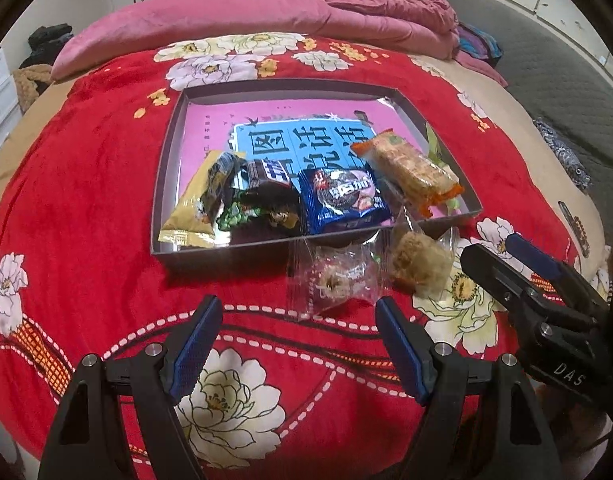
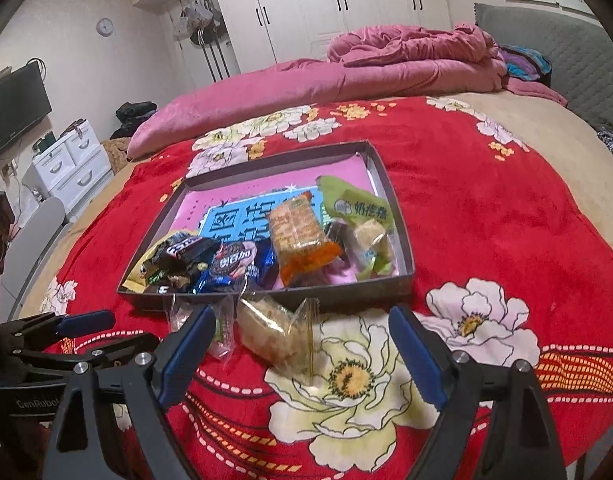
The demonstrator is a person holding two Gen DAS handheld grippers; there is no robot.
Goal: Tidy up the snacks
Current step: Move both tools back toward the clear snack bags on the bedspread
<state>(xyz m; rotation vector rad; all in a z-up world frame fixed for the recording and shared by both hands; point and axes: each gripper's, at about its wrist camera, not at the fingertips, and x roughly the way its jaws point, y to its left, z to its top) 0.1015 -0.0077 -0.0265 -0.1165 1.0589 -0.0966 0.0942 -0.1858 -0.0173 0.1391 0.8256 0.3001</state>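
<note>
A big bed (image 1: pixel 86 208) with a red flower blanket (image 1: pixel 106 152) fills the room, and a pink quilt (image 2: pixel 406 60) is bunched up at the far end. In the middle of the blanket sits a flat gray box (image 1: pixel 168 184) with a pink and blue picture inside. Most snacks are in it already, in a row along the near side: a yellow packet (image 1: pixel 190 208) on the left, a black candy bar wrapper (image 1: pixel 262 196), a blue cookie pack (image 1: pixel 340 198), an orange cracker pack (image 1: pixel 414 168) and a green packet (image 2: pixel 358 208) on the right. Two snacks in clear wrappers still lie on the blanket, just outside the near wall of the box: a round pastry (image 1: pixel 334 280) and a brown fluffy cake (image 1: pixel 420 262), side by side. So the job looks almost done. The left gripper (image 1: pixel 298 348) and the right gripper (image 2: pixel 302 356) hover near them with fingers wide apart, holding nothing.
</note>
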